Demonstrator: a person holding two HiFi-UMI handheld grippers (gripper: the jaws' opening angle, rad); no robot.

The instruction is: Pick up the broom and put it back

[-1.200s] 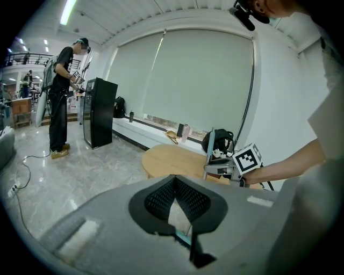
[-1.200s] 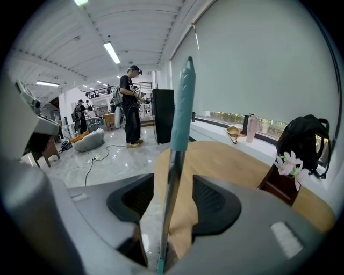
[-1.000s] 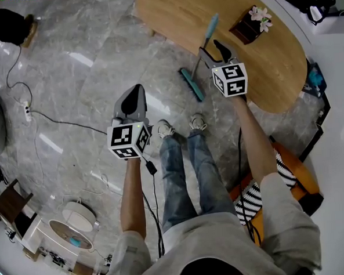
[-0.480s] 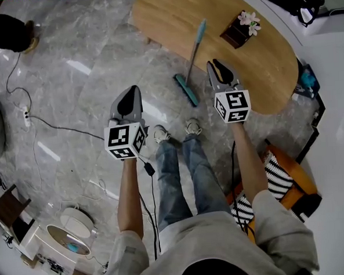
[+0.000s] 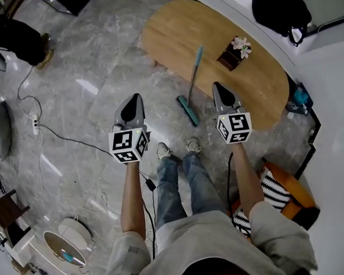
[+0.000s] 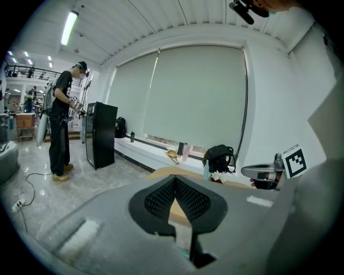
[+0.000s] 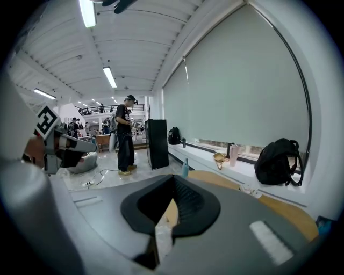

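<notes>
The broom (image 5: pixel 192 83) has a teal handle and a teal head. It leans against the edge of the wooden table (image 5: pixel 171 29), with its head on the floor. Nothing holds it. My left gripper (image 5: pixel 136 96) hovers to the left of the broom, shut and empty. On the other side of the broom's head, my right gripper (image 5: pixel 217 86) is also shut and empty. In the left gripper view the jaws (image 6: pixel 175 178) meet at their tips. The right gripper view shows the same (image 7: pixel 173 177), with the handle's top (image 7: pixel 185 167) just beyond the jaws.
A box of flowers (image 5: pixel 232 52) sits on the table and a black backpack (image 5: pixel 280 8) lies behind it. A cable and power strip (image 5: pixel 34 121) cross the floor at left. A person (image 5: pixel 20 38) stands far left. An orange chair with a striped cushion (image 5: pixel 280 191) is behind my right arm.
The right gripper was open at the broom's handle; it has drawn back, risen and shut with nothing in it. The left gripper has risen too. The broom stays leaning on the table.
</notes>
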